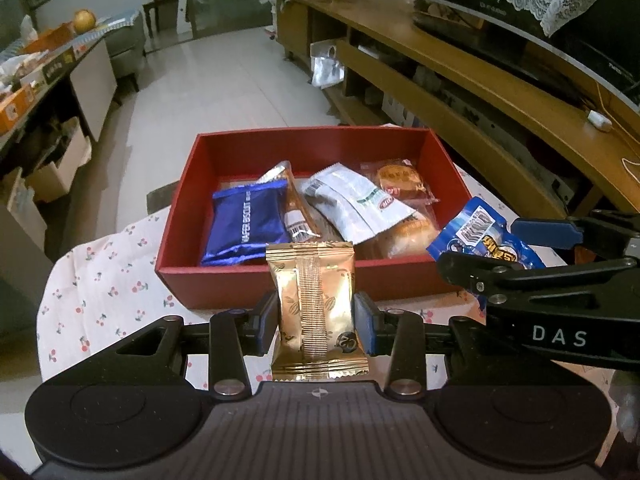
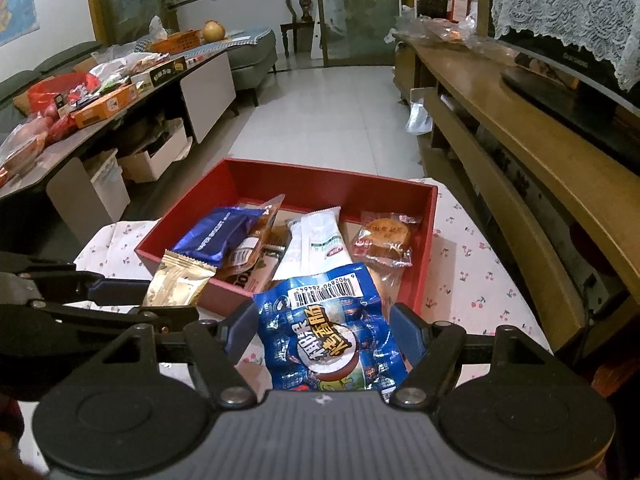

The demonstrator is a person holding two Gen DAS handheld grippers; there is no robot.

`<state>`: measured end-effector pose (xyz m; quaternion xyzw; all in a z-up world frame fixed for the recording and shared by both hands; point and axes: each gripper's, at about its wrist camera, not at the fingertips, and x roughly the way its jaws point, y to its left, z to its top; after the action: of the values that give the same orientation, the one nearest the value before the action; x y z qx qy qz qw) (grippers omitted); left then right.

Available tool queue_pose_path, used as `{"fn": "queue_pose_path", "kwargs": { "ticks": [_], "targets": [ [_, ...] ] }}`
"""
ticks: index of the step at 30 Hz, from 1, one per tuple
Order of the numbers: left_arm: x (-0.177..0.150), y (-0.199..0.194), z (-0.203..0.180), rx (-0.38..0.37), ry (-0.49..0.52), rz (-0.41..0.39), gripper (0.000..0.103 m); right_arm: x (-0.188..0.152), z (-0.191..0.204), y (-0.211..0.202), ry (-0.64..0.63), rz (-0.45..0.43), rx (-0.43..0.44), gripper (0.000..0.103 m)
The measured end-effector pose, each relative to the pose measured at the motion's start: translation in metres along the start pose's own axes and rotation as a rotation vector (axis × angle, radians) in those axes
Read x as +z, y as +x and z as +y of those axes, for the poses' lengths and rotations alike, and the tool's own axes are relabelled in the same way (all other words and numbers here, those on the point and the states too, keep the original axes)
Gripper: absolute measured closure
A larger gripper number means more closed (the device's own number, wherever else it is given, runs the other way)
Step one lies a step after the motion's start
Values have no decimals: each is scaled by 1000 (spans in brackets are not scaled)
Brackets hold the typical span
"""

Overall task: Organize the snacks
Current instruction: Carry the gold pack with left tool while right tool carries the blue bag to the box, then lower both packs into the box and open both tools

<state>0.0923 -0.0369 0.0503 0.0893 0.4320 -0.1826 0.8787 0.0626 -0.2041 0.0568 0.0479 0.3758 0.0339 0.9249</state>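
Left wrist view: red box holds several snacks; left gripper clamps gold packet, right gripper clamps blue packet (both unboxed).

The left gripper has its fingers closed on a gold packet. Just to its right, the right gripper clamps a blue packet, fingers pointing forward.

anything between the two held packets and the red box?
Nothing visible. The left gripper holds the gold packet and the right gripper the blue packet, both at the red box near wall; its top is open.
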Motion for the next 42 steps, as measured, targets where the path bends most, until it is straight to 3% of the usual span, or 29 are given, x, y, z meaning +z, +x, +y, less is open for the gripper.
{"fn": "queue_pose_path", "kwargs": {
  "ticks": [13, 42],
  "targets": [
    [32, 8, 6, 35, -12, -54, 56, 31, -8, 17, 55, -53, -17, 16],
    [55, 63, 13, 111, -21, -25, 56, 50, -17, 81, 92, -20, -59, 16]
  ]
}}
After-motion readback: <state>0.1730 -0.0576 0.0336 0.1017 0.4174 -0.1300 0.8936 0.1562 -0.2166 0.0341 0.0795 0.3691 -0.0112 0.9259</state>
